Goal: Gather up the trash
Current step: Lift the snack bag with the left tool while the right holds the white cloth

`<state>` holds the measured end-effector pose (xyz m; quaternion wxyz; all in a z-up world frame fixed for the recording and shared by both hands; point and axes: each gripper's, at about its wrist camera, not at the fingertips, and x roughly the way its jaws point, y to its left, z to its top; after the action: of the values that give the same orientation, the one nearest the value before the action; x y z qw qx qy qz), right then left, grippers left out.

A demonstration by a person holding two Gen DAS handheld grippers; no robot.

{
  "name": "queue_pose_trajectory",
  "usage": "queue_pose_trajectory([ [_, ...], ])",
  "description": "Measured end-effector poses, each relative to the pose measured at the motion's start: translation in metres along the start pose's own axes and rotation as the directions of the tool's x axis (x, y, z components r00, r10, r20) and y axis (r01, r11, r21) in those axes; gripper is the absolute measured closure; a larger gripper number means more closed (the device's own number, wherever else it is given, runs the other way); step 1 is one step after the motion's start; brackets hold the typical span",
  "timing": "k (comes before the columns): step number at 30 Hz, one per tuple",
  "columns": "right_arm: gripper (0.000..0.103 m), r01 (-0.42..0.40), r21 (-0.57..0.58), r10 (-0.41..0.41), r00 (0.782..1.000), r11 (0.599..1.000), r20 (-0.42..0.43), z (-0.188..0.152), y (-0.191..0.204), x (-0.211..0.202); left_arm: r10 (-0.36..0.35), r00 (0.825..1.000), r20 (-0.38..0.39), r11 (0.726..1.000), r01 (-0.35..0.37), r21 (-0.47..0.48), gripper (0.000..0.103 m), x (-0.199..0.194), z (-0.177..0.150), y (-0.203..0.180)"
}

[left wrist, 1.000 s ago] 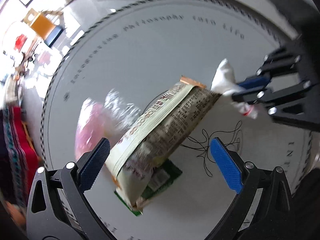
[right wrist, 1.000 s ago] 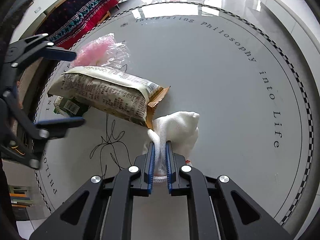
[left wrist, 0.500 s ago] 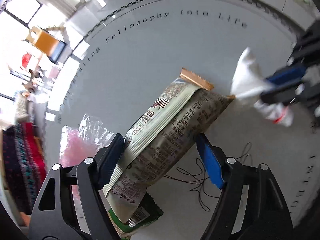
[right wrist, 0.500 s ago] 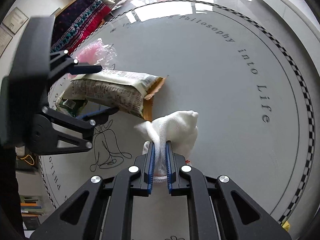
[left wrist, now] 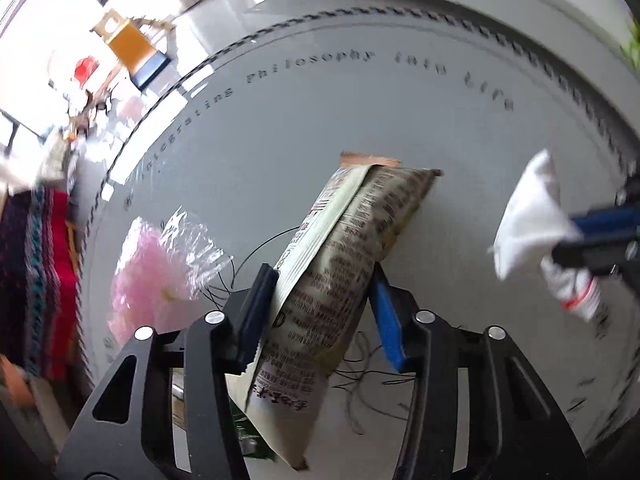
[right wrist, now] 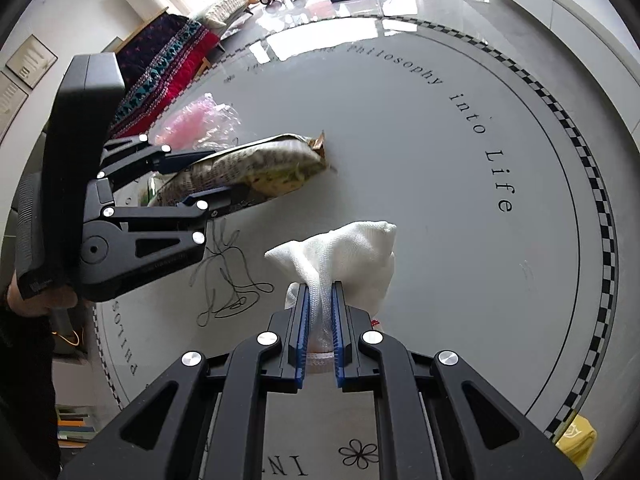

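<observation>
My left gripper point(left wrist: 320, 312) is shut on a long printed snack wrapper point(left wrist: 344, 280), its pads pressing both sides; the wrapper's far end touches the round grey table point(left wrist: 400, 120). The same wrapper shows in the right wrist view point(right wrist: 256, 168) between the left gripper's fingers point(right wrist: 208, 196). My right gripper point(right wrist: 320, 336) is shut on a crumpled white cloth bag point(right wrist: 348, 256), held above the table; the bag also shows at the right of the left wrist view point(left wrist: 528, 224). A pink and clear plastic wrapper point(left wrist: 160, 272) lies left of the snack wrapper.
A loose tangle of black thread point(right wrist: 224, 280) lies on the table between the grippers. A green packet point(left wrist: 244, 432) lies under the snack wrapper's near end. A red patterned bench point(right wrist: 160, 64) stands beyond the table's left edge. A yellow object point(right wrist: 576, 440) lies off the table, lower right.
My left gripper has closed from wide open onto the snack wrapper. The right gripper has kept hold of the white bag and moved slightly away to the right.
</observation>
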<state>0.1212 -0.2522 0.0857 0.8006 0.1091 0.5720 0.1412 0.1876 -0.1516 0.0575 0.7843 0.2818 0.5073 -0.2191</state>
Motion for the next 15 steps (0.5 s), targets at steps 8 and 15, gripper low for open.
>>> queue_pose_trajectory([
  [8,0.091,-0.036,-0.005,0.036,0.999,0.999,0.028,-0.012,0.016,-0.018,-0.229,0.973,0.022,0.938,0.226,-0.261,0.06,-0.022,-0.031,0.019],
  [15,0.091,-0.053,-0.01,0.053,0.998,0.999,0.039,-0.025,0.029,-0.031,-0.18,0.98,-0.083,0.974,0.166,-0.155,0.057,-0.024,-0.061,-0.023],
])
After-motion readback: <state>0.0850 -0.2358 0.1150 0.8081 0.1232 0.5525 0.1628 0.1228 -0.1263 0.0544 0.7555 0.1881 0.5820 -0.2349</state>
